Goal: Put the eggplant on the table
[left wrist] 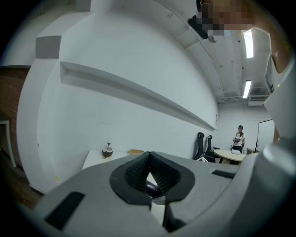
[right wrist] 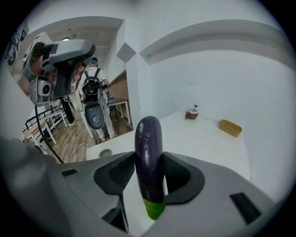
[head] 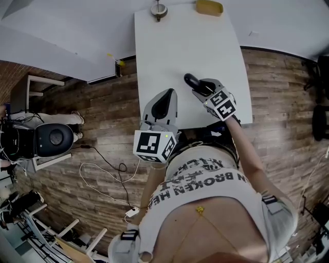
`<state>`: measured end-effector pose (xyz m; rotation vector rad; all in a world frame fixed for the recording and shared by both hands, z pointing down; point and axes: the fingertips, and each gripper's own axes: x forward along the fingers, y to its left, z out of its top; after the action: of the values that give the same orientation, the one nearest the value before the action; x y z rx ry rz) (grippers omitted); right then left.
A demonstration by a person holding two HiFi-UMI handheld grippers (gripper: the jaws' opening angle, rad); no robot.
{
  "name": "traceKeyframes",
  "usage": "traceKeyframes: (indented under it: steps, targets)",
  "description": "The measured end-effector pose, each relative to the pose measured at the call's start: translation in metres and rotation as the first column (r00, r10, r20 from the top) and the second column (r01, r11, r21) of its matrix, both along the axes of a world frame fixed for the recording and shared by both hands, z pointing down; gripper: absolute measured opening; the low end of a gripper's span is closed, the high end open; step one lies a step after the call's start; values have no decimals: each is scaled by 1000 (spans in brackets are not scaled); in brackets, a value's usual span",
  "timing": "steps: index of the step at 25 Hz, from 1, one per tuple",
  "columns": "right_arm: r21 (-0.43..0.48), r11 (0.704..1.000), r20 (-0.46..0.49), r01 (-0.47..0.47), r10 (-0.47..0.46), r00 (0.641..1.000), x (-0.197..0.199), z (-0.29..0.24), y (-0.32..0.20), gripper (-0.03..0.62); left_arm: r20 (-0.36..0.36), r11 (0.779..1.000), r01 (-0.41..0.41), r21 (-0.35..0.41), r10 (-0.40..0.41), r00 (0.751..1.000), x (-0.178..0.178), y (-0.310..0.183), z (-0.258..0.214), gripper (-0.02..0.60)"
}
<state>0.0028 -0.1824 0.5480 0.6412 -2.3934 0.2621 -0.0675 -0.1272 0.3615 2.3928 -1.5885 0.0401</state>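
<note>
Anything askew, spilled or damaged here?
Nothing stands out. The glossy purple eggplant is held straight in the right hand-held gripper, above the white rectangular table; nothing there is spilled or tipped.

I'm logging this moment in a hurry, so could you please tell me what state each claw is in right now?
Left claw: closed and empty.
Right claw: closed on the eggplant.

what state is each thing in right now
eggplant: clamped in the right gripper, over the table, green end nearest the hand
right gripper: shut on the eggplant
left gripper: jaws together, empty
brown cup: upright at the table's far end
yellow box: lying flat at the far end
</note>
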Motion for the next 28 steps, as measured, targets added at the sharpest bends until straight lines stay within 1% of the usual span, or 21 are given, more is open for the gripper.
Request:
traceKeyframes:
  steps: [11, 28]
  targets:
    - [-56, 998, -53, -6, 2, 999, -5, 31, -5, 190, 3, 1000, 19, -11, -19, 1000, -10, -4, 3, -2]
    - [-131, 991, -126, 19, -35, 991, -10, 74, -12, 190, 0, 997, 60, -47, -60, 998, -25, -11, 18, -2]
